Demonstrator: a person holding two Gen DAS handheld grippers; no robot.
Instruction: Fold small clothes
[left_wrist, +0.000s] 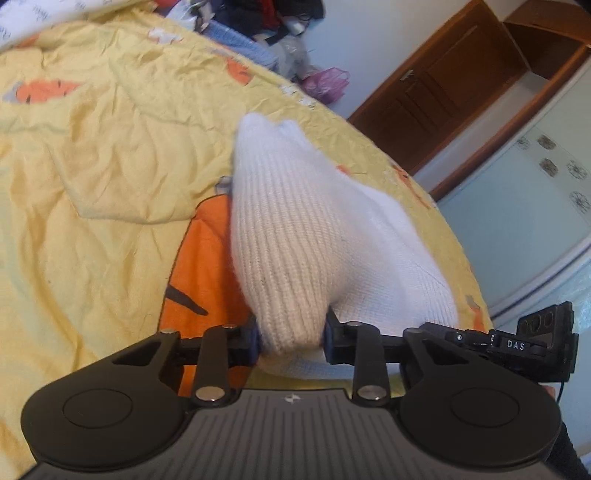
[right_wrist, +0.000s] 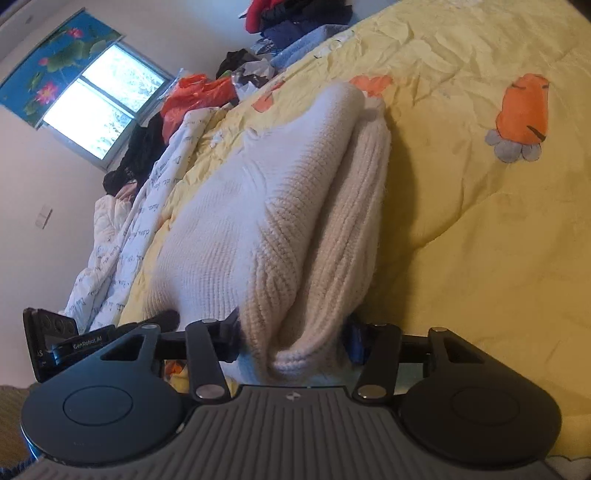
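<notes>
I am clenching my left gripper (left_wrist: 291, 338) and right gripper (right_wrist: 291, 338) on bunched edges of the white knit sweater (right_wrist: 258, 206), which is lying doubled on the yellow carrot-print quilt (right_wrist: 461, 206). Mid-fold, I judge; next I am needing to carry both edges over evenly.

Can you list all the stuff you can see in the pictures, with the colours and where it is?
sweater: one, cream-white knit, folded over, lying on the quilt, pinched by both grippers
quilt: one, yellow with orange carrot pictures, spread over the bed
clothes pile: one heap, dark blue, red and black, far edge of the bed
plastic bag: one, purple, beyond the bed
window: one, bright, under a blue flower blind
door: one, brown wood, by the wall
left gripper: black, shut on the sweater
right gripper: black, shut on the sweater
</notes>
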